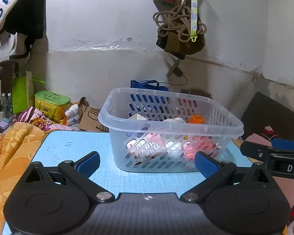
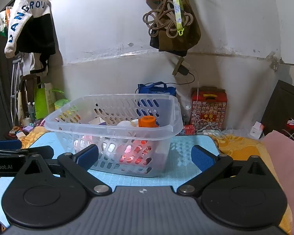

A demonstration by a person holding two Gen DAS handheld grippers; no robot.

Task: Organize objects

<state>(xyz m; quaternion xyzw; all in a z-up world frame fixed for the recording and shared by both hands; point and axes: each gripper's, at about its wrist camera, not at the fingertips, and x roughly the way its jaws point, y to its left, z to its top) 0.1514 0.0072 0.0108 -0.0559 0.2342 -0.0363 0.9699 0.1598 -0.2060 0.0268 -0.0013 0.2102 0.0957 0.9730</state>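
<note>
A clear slotted plastic basket (image 1: 221, 129) stands on a light blue mat (image 1: 72, 148). It holds several small items, among them an orange-capped bottle (image 1: 196, 119), white containers and something red at the bottom. My left gripper (image 1: 147, 164) is open and empty, just in front of the basket. In the right wrist view the basket (image 2: 166, 133) sits ahead and left, with the orange cap (image 2: 148, 121) showing inside. My right gripper (image 2: 145, 156) is open and empty, close to the basket's near wall. Each gripper shows at the edge of the other's view.
An orange patterned cloth (image 1: 7, 156) lies left of the mat. Bags, boxes and bottles crowd the floor behind, with a red gift box (image 2: 208, 107) at the back right. A pink sheet (image 2: 280, 156) lies at right. Clothes and a bag hang on the wall.
</note>
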